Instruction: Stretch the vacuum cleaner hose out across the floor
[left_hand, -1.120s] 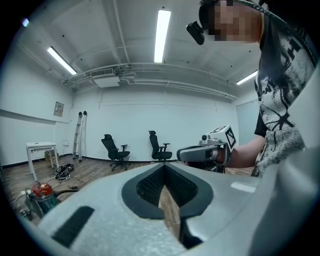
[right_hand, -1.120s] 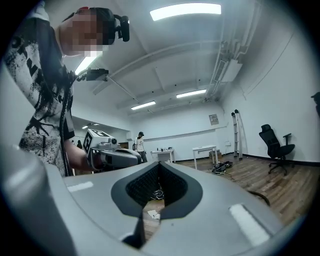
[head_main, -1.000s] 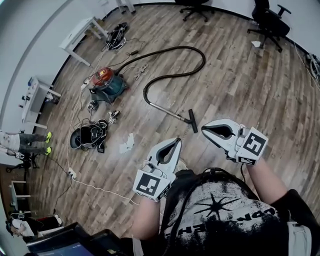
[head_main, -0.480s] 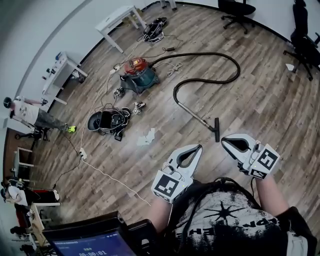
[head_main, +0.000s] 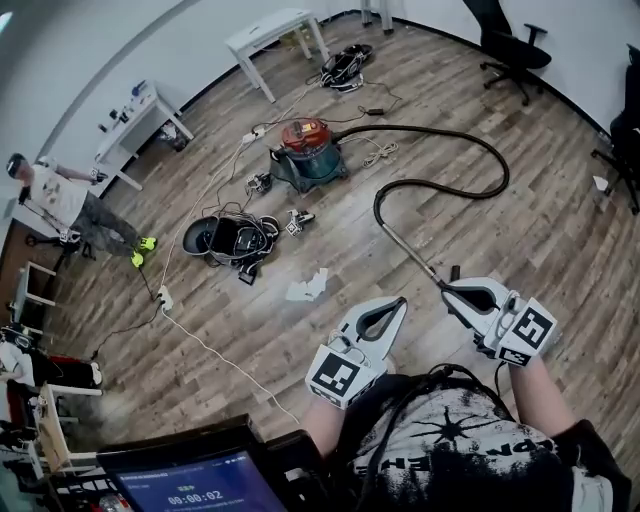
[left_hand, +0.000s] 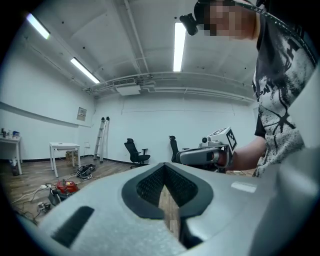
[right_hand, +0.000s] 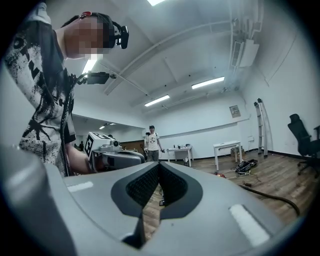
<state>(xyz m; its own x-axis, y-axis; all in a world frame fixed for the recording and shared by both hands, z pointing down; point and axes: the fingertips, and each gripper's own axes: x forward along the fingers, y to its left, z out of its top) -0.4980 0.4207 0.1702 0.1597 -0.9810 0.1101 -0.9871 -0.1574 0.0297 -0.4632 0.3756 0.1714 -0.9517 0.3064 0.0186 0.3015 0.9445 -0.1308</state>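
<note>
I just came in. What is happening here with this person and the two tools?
A person holds a gripper in each hand; the left gripper and the right gripper are both shut and empty. On the floor ahead stands a vacuum cleaner, its hose bent in a loop, not yet stretched out. The metal tube at the hose's end lies near the right gripper in the head view.

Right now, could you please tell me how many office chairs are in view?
2. The first chair stands near the far wall, at the top of the head view. The second chair is cut off at that view's right edge. More may stand out of frame.
</note>
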